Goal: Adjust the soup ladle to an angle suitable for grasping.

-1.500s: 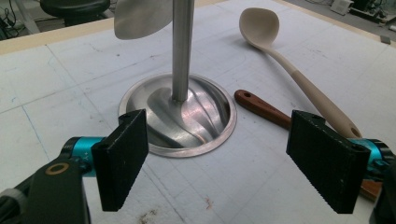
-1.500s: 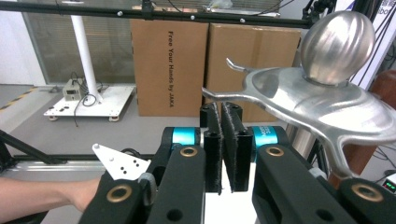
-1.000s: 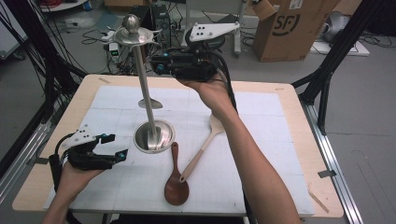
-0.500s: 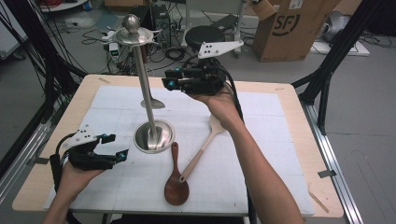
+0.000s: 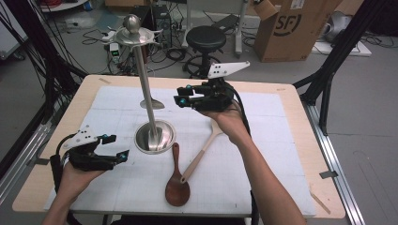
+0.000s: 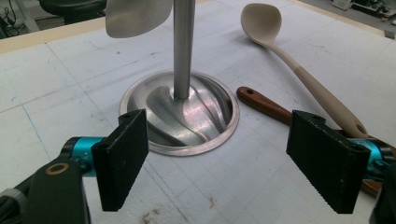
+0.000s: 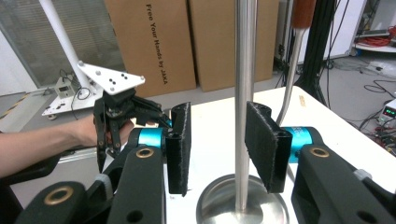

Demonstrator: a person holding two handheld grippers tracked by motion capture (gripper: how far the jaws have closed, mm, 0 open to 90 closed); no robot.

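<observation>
A steel stand rises from its round base (image 5: 155, 138) (image 6: 180, 116), its pole (image 5: 143, 75) (image 7: 245, 93) ending in a hooked top (image 5: 133, 32). One steel utensil hangs from it, blade low (image 5: 152, 104) (image 6: 135, 16), shaft and brown handle (image 7: 292, 70) beside the pole. A dark wooden spoon (image 5: 177, 187) (image 6: 261, 105) and a pale wooden spoon (image 5: 206, 150) (image 6: 299, 70) lie on the mat. My right gripper (image 5: 180, 101) (image 7: 217, 144) hovers right of the pole; its jaws have just been opening, nothing between them. My left gripper (image 5: 117, 147) (image 6: 224, 163) (image 7: 121, 112) rests open, facing the base.
A white gridded mat (image 5: 263, 122) covers the wooden table (image 5: 300, 108). Behind the table stand a black stool (image 5: 206, 37) and a cardboard box (image 5: 293, 28), with cables on the floor. Black frame legs (image 5: 328, 79) flank the right side.
My right gripper has dropped from beside the upper pole to mid-height and its jaws have widened. The left gripper has kept still.
</observation>
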